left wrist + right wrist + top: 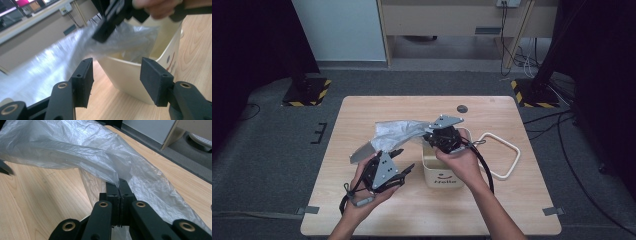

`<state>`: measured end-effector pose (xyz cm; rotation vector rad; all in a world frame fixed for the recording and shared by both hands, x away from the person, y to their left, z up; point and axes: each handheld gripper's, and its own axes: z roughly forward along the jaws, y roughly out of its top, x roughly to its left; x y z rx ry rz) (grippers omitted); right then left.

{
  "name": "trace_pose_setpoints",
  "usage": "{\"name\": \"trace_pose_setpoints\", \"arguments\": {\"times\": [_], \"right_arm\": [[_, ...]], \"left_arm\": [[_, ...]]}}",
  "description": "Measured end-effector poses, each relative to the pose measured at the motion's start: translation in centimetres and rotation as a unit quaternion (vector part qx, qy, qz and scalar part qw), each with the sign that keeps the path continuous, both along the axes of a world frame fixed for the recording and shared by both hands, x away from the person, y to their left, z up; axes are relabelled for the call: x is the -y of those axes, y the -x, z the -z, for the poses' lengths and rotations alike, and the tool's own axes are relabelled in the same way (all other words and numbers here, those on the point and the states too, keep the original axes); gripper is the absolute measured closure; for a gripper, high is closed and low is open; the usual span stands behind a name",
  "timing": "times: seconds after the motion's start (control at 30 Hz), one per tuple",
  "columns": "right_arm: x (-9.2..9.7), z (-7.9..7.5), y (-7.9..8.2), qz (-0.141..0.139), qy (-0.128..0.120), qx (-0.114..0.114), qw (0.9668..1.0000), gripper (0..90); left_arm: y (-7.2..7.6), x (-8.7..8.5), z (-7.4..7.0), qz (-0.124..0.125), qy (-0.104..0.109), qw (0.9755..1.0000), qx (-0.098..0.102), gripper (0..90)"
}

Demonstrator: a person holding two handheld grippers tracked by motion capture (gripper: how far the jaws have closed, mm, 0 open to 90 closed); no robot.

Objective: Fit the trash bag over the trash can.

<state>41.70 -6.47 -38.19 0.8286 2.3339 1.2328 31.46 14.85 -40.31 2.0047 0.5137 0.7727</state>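
Lining the white bin (443, 172) is under way: the right gripper (119, 185) pinches the plastic bag (399, 131) above the bin's rim while the left gripper (116, 75), jaws apart and empty beside the bin, probably needs to catch the loose edge next.

Bag (398, 131) draped left from bin (443, 172); frame (502, 155) right of bin, on table (362, 210).

The room is dim, its corners nearly black, while soft overhead light falls on the pale wooden table (377, 210) and casts only faint shadows. In the left gripper view the plastic bag (50, 65) smears with motion blur and glare. The right gripper view is sharper, the bag's creases glinting.
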Motion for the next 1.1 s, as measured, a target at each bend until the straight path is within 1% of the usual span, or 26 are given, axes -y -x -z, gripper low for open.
{"name": "trace_pose_setpoints", "arguments": {"times": [0.23,0.27,0.33,0.43,0.57,0.67,0.7,0.8,0.87,0.97,1.1], "right_arm": [[0.3,-0.7,0.3,0.000,-0.005,0.004,1.0000,89.7],[0.3,-0.8,0.3,0.000,-0.006,0.006,1.0000,89.8],[0.5,-1.0,0.5,-0.002,-0.008,0.008,0.9999,89.8],[0.8,-1.3,0.6,0.000,-0.010,0.011,0.9999,89.8],[1.3,-1.6,0.5,0.008,-0.019,0.011,0.9997,89.8],[1.6,-1.8,0.3,0.013,-0.025,0.012,0.9995,89.8],[1.7,-1.9,0.3,0.014,-0.028,0.011,0.9995,89.8],[1.9,-2.1,0.2,0.015,-0.037,0.010,0.9992,89.8],[2.0,-2.2,0.3,0.014,-0.040,0.010,0.9990,89.8],[2.1,-2.3,0.5,0.014,-0.040,0.011,0.9990,89.8],[2.2,-2.5,0.9,0.008,-0.044,0.015,0.9989,89.8]], "left_arm": [[-1.4,-0.8,1.5,-0.024,0.005,0.9995,-0.021,46.9],[-1.7,-0.9,1.6,-0.024,0.005,0.9996,-0.016,47.7],[-1.9,-1.2,1.9,-0.029,0.007,0.9993,-0.021,48.5],[-2.0,-1.3,2.2,-0.032,0.008,0.9992,-0.022,50.2],[-1.8,-1.3,2.7,-0.030,0.009,0.9993,-0.020,51.3],[-1.6,-1.2,3.1,-0.029,0.006,0.9993,-0.021,51.5],[-1.5,-1.1,3.3,-0.030,0.007,0.9993,-0.023,51.8],[-1.6,-1.0,3.8,-0.029,0.001,0.9992,-0.027,52.4],[-1.8,-0.9,4.1,-0.030,0.001,0.9990,-0.032,53.0],[-2.4,-0.7,4.3,-0.033,0.000,0.9989,-0.033,54.5],[-3.4,-0.7,4.5,-0.045,0.003,0.9982,-0.039,55.7]]}}
